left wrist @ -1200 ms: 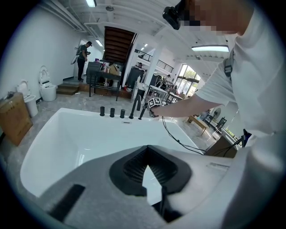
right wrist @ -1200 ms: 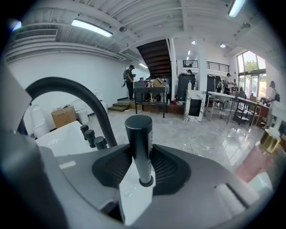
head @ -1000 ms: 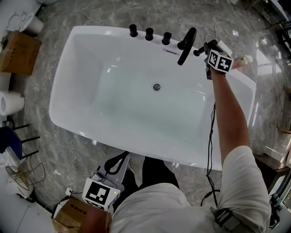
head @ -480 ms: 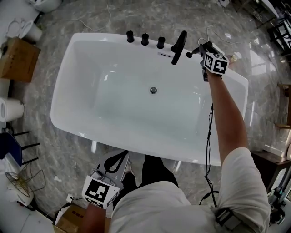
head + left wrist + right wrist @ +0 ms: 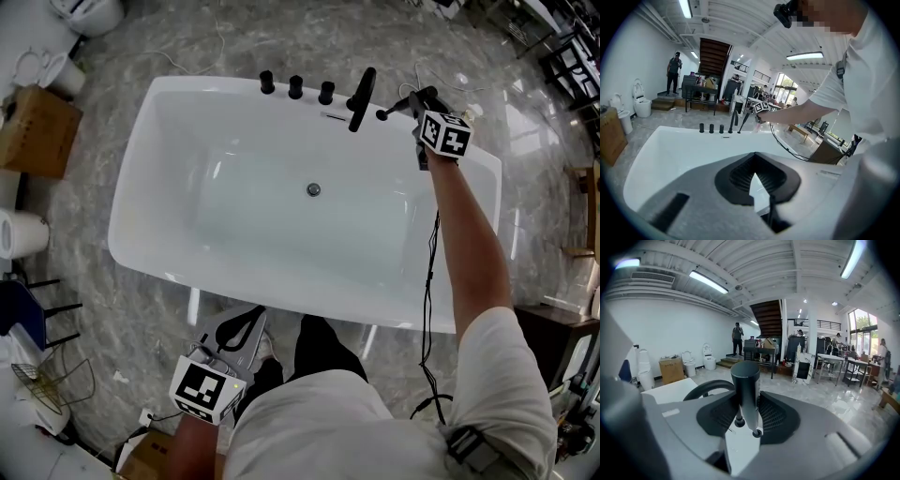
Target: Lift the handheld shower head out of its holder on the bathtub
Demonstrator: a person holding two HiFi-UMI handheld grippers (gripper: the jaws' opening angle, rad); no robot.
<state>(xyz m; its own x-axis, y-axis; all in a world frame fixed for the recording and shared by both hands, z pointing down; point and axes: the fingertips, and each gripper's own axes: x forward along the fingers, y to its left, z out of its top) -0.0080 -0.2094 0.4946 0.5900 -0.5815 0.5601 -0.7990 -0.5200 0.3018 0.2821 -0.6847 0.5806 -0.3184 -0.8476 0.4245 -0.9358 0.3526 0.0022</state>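
Note:
The white bathtub carries three black knobs and a tall black spout on its far rim. The slim black handheld shower head slants up from beside the spout. My right gripper is shut on its handle, which stands between the pads. Seen from the left gripper view, the shower head leans toward the right gripper; its lower end is too small to judge against the holder. My left gripper hangs below the tub's near rim, jaws together and empty.
A black cable trails from the right gripper along the arm and over the tub's right end. Cardboard boxes and toilets stand left of the tub on the marble floor. A person stands far off by the stairs.
The right gripper has risen with the shower head's handle, so more of the black stick shows between it and the spout. The left gripper has risen a little.

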